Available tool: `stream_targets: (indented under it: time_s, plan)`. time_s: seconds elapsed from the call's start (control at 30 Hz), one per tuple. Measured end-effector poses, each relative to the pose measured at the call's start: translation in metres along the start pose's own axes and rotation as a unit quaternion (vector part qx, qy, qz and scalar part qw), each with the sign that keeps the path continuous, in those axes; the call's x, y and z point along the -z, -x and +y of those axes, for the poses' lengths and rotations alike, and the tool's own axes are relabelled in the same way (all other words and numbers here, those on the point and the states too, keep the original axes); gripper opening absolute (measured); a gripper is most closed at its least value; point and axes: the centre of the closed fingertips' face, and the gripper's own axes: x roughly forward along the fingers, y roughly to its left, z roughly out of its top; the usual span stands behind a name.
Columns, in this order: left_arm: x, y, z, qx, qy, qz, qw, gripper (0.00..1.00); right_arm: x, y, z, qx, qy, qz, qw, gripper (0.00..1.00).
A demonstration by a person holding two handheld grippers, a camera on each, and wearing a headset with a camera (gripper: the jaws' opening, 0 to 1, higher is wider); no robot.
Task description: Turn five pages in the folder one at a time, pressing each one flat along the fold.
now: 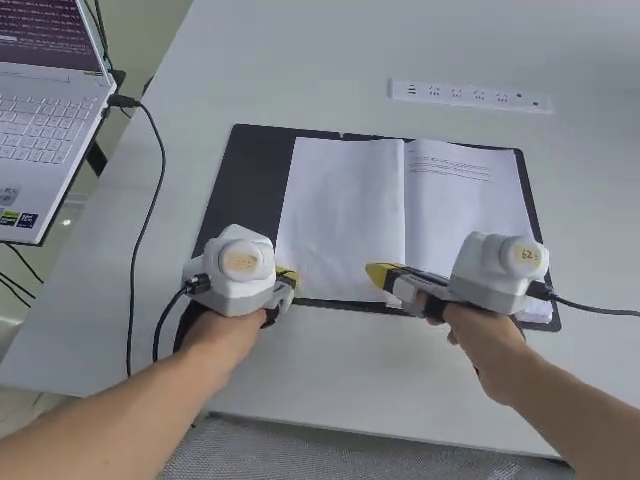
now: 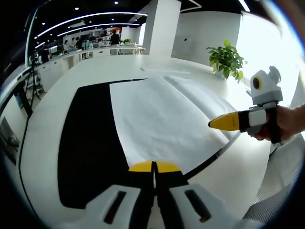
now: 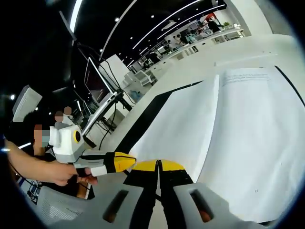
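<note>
The folder (image 1: 250, 180) lies open on the white tabletop (image 1: 300, 60), with its black cover showing to the left of the white pages (image 1: 345, 210). The left tool (image 1: 287, 281) sits at the folder's near edge, by the left page's lower corner — jaws pressed together, pinching nothing. The right tool (image 1: 378, 272) (yellow tips aimed leftward) hovers at the same edge close to the fold, jaws likewise together and empty. A laptop (image 1: 40, 100) and a power strip (image 1: 470, 95) lie beyond.
</note>
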Motion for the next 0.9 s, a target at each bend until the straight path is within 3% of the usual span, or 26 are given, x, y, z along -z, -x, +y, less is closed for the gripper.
stream_targets:
  time_s: [0.1,0.3,0.57,0.67,0.77,0.83,0.9]
  plan:
    - [0.0,0.0,-0.001,0.0,-0.011,-0.001,0.9999,0.0,-0.005,-0.001,-0.009,0.003,-0.007,0.002,1.0,0.0]
    - [0.0,0.001,0.0,-0.006,0.0,-0.004,1.0,0.0,-0.014,-0.014,-0.027,0.005,-0.039,0.018,0.9991,0.0]
    - [0.001,0.0,0.0,-0.011,-0.001,-0.003,0.9999,0.0,-0.03,-0.023,-0.038,0.013,-0.069,0.035,0.9969,0.0]
    - [0.001,0.0,-0.001,-0.016,-0.016,0.003,0.9997,0.0,-0.036,-0.029,-0.034,0.006,-0.064,0.057,0.9963,0.0]
    - [0.002,0.0,0.0,-0.017,-0.02,0.005,0.9996,0.0,-0.055,-0.044,-0.051,0.014,-0.04,0.059,0.9973,0.0]
    - [0.002,0.0,0.0,-0.017,-0.016,0.006,0.9997,0.0,-0.06,-0.049,-0.058,0.013,-0.058,0.062,0.9963,0.0]
    - [0.002,-0.001,0.001,-0.016,-0.013,0.007,0.9998,0.0,-0.066,-0.052,-0.064,0.017,-0.051,0.058,0.9969,0.0]
